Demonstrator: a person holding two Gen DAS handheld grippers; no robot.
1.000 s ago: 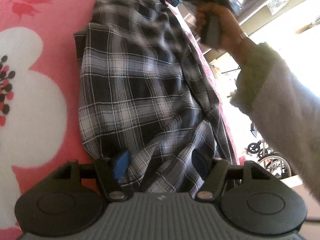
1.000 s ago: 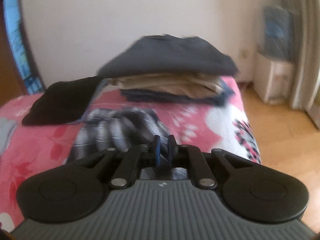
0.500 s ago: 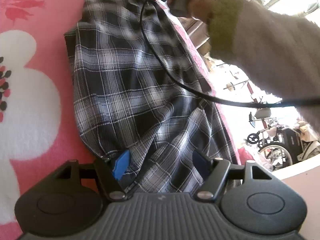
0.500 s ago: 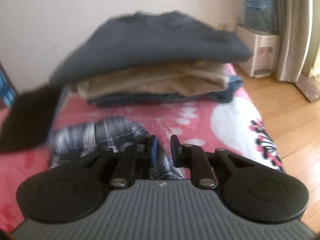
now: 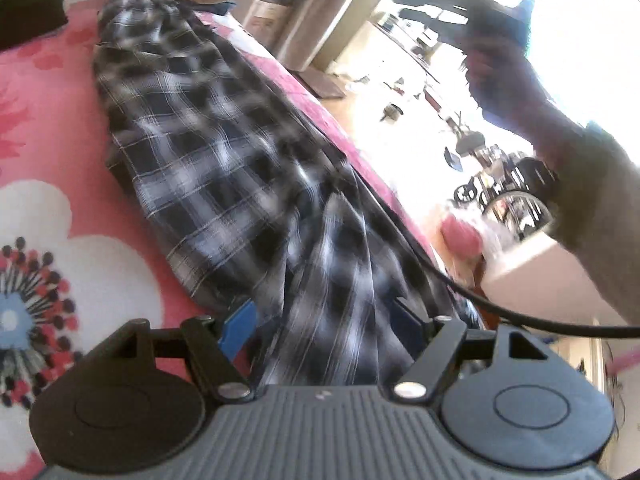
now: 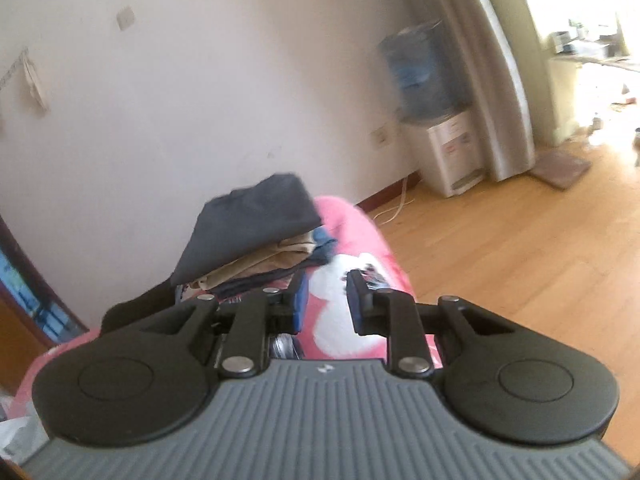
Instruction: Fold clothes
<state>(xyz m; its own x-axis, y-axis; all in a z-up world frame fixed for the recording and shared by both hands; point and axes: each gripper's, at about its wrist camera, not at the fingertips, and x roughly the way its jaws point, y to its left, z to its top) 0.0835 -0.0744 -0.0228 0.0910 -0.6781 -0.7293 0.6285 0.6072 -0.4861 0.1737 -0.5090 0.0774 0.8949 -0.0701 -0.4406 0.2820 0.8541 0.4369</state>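
A black-and-white plaid garment lies stretched out along a pink floral blanket on the bed. Its near end is bunched between the blue pads of my left gripper. The jaws stand wide and are opening, and the pads do not visibly squeeze the cloth. My right gripper is lifted above the bed's corner. Its jaws are opening by a small gap with nothing between them. The left wrist view shows it blurred at upper right, in a person's hand.
A stack of folded clothes sits at the bed's far end, beside a black garment. A black cable crosses near the left gripper. Right of the bed is wooden floor, with a water dispenser and a curtain.
The right gripper has left the plaid cloth, swung up and to the right, and its jaws have parted. The left gripper has risen and rolled, with the cloth still between its jaws.
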